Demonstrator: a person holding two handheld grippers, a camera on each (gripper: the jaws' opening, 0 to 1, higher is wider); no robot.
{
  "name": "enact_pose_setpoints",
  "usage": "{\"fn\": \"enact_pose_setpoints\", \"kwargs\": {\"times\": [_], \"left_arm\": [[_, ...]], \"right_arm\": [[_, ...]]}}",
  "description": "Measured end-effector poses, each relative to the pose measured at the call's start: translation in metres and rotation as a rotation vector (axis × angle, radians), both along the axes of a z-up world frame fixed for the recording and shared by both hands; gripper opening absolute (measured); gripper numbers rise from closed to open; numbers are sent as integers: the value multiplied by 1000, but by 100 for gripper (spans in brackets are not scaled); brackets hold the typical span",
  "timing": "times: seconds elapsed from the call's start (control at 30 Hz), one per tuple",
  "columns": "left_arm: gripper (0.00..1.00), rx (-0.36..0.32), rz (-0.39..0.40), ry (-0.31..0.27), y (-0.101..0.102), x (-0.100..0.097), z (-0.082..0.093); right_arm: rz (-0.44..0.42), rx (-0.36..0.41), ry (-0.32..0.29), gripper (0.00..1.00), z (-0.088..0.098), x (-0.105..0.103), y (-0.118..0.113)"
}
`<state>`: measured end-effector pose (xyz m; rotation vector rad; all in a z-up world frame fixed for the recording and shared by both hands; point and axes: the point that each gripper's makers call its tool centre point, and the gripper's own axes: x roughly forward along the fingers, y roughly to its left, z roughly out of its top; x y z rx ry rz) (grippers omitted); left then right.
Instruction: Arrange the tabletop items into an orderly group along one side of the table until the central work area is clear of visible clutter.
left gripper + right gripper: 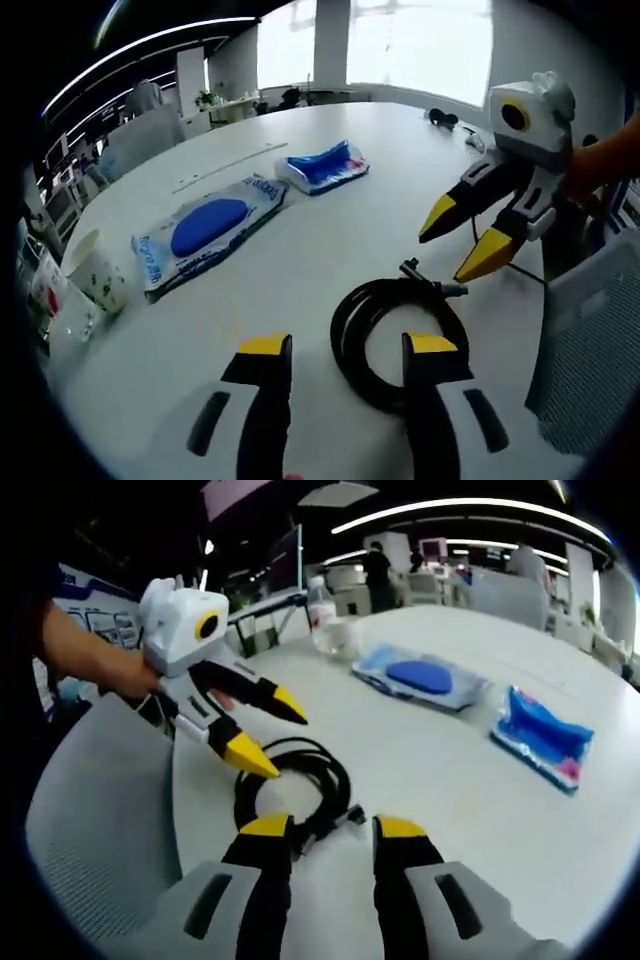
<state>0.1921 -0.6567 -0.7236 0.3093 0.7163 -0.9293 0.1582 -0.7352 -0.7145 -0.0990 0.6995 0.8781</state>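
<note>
On the white table (pixel 300 260), a coiled black cable (pixel 395 335) is seen just beyond the left gripper (pixel 340 350), whose jaws are spread, nothing held. At 2 o'clock in the left gripper view the right gripper (pixel 462 240) is seen, jaws apart and empty, near the coil. At 10 o'clock a clear packet with a blue pad (pixel 208 233) is noted; a blue-and-white pouch (pixel 322 166) lies at 12. Paper cups (pixel 98 272) are grouped at 9, by the table edge.
</note>
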Motion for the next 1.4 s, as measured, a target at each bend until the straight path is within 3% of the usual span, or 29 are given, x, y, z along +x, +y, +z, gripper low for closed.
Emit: {"fn": "enact_pose_setpoints", "kwargs": {"times": [0.17,0.6,0.73,1.0,1.1,1.4], "left_arm": [[33,-10,8,37,-1,-3,-3],[28,38,50,101,4,-8,-18],[26,39,55,97,4,-8,-17],[21,27,76,158,0,-19,-16],[20,32,71,156,-1,-23,-16],[13,49,80,136,0,-23,-19]], "right_arm": [[-7,-9,25,23,-4,0,4],[-74,-44,104,22,-15,-4,5],[-73,-53,122,22,-17,-6,8],[-83,-82,148,22,-22,-6,13],[-69,-120,151,23,-28,-14,16],[-88,-176,147,18,-28,-8,12]]}}
